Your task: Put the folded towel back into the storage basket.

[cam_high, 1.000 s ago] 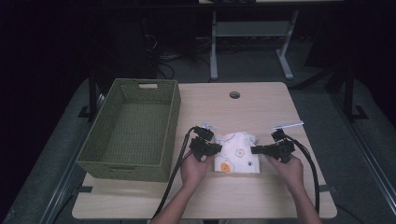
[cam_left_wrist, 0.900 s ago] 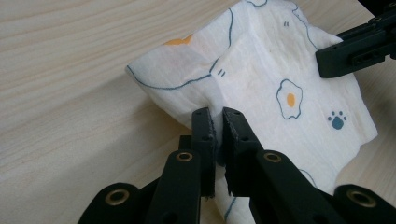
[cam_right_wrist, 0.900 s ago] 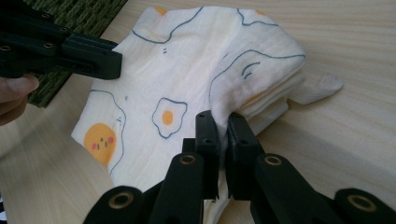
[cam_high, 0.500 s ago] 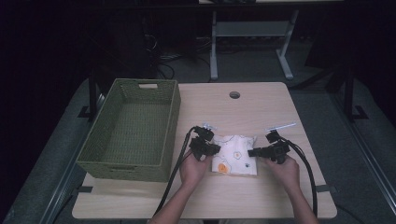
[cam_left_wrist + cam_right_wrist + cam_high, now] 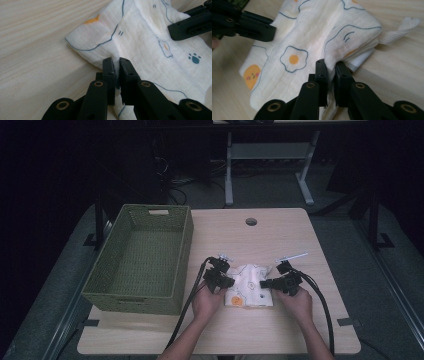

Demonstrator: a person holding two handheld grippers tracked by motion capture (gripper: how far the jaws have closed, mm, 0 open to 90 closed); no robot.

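Tabletop (image 5: pixel 300 240) — cloth (image 5: pixel 250 290) pinched between jaws

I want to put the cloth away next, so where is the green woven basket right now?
In the high view the green woven basket stands on the left part of the light wooden table, left of the white printed cloth, apart from it.

A green woven basket (image 5: pixel 142 262) stands on the left part of the light wooden table (image 5: pixel 280 335), its long side running along the left edge from near the far left corner almost to the near one. It has a handle slot in its far end wall. A small round hole (image 5: pixel 251 221) sits in the tabletop close to the middle of the far edge. Beyond the far edge, a white metal frame (image 5: pixel 267 162) stands on the dark floor.
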